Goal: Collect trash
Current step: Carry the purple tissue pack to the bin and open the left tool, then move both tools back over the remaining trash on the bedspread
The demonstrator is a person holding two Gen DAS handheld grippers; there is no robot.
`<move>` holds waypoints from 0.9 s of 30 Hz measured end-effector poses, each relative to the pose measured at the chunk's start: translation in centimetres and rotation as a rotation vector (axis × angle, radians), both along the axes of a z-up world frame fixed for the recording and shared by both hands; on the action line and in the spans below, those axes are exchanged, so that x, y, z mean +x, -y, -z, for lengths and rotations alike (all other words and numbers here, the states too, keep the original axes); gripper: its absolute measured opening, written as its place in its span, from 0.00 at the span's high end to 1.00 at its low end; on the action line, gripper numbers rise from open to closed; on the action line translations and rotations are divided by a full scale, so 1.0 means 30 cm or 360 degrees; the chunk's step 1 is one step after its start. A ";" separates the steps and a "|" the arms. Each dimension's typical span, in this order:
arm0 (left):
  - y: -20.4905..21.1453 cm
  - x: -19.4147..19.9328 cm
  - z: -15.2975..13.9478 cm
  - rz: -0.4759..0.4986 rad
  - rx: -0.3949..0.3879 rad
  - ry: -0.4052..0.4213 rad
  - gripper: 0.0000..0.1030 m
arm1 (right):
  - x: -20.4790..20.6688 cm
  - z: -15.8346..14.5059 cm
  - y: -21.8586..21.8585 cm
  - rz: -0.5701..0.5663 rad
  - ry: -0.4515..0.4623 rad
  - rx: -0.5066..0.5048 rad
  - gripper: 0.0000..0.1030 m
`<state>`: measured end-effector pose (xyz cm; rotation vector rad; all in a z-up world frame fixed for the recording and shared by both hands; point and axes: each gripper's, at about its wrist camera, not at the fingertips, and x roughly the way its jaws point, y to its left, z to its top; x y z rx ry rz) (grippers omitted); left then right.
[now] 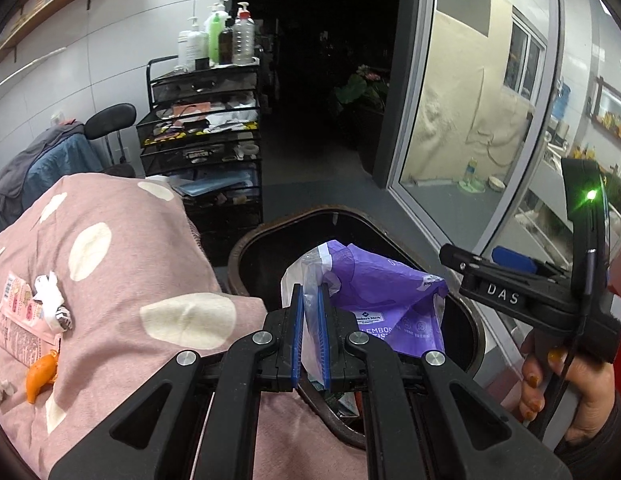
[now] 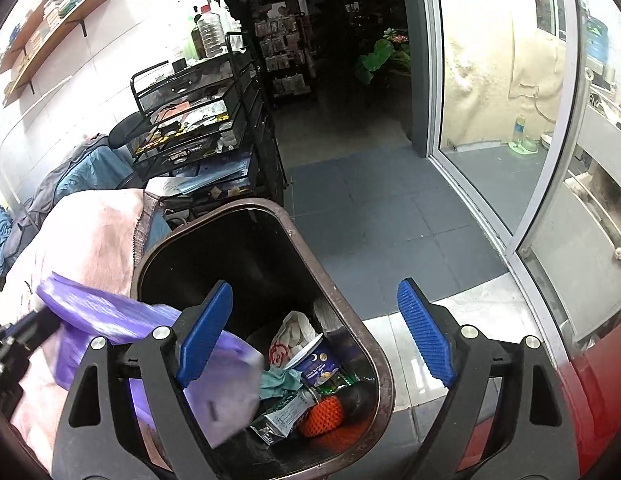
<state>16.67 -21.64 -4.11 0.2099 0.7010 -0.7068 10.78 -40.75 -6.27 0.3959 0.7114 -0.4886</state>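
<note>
My left gripper (image 1: 310, 300) is shut on a crumpled purple and clear plastic package (image 1: 382, 292), held over the mouth of a dark bin (image 1: 246, 248). In the right wrist view the same purple package (image 2: 122, 312) hangs blurred at the bin's left side. The right gripper (image 2: 314, 324) stands open above the bin (image 2: 334, 284), nothing between its blue pads (image 2: 426, 332). Inside the bin lie a paper cup (image 2: 318, 364), wrappers and an orange mesh piece (image 2: 322, 416). On the pink spotted blanket (image 1: 122, 280) rest a pink wrapper (image 1: 18, 320), crumpled paper (image 1: 50, 296) and an orange scrap (image 1: 40, 376).
A black mesh cart (image 1: 206, 136) with bottles on top stands behind the bin. A glass sliding door (image 1: 470, 120) runs along the right. A hand (image 1: 566, 392) holds the right gripper's handle. Dark tiled floor (image 2: 370, 208) lies beyond the bin.
</note>
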 end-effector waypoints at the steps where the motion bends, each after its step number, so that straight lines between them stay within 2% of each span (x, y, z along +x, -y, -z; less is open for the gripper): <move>1: 0.010 0.000 0.006 0.0009 0.0019 -0.0003 0.92 | 0.000 0.000 -0.003 0.0000 -0.0001 0.0000 0.18; 5: 0.037 -0.001 0.031 0.0034 0.0090 -0.0018 0.91 | 0.000 -0.002 -0.006 -0.0008 -0.0002 0.0002 0.18; 8: 0.044 -0.004 0.046 0.0047 0.0117 -0.0032 0.84 | -0.002 0.000 -0.005 -0.0007 -0.0003 0.0002 0.18; 9: 0.047 -0.004 0.048 0.0055 0.0126 -0.0038 0.78 | -0.001 0.000 -0.006 -0.0006 -0.0003 0.0005 0.18; 11: 0.044 -0.010 0.046 0.0054 0.0126 -0.0029 0.54 | 0.000 0.003 -0.006 -0.0006 -0.0005 0.0008 0.18; 12: 0.042 -0.012 0.042 0.0047 0.0114 -0.0015 0.35 | 0.001 0.004 -0.007 -0.0005 -0.0006 0.0009 0.17; 14: 0.026 -0.022 0.027 0.0022 0.0072 0.0026 0.21 | 0.000 0.005 -0.008 -0.0003 0.0000 0.0009 0.16; 18: -0.006 -0.026 0.006 0.0008 0.0024 0.0028 0.12 | 0.001 0.008 -0.008 -0.0020 0.0006 0.0022 0.14; 24: -0.088 -0.035 -0.011 -0.0059 -0.0061 -0.0005 0.09 | 0.001 0.007 -0.028 -0.0065 0.0033 0.0019 0.14; 27: -0.140 -0.042 -0.028 -0.0123 -0.0112 0.0023 0.07 | 0.001 0.003 -0.046 -0.0094 0.0054 0.0004 0.14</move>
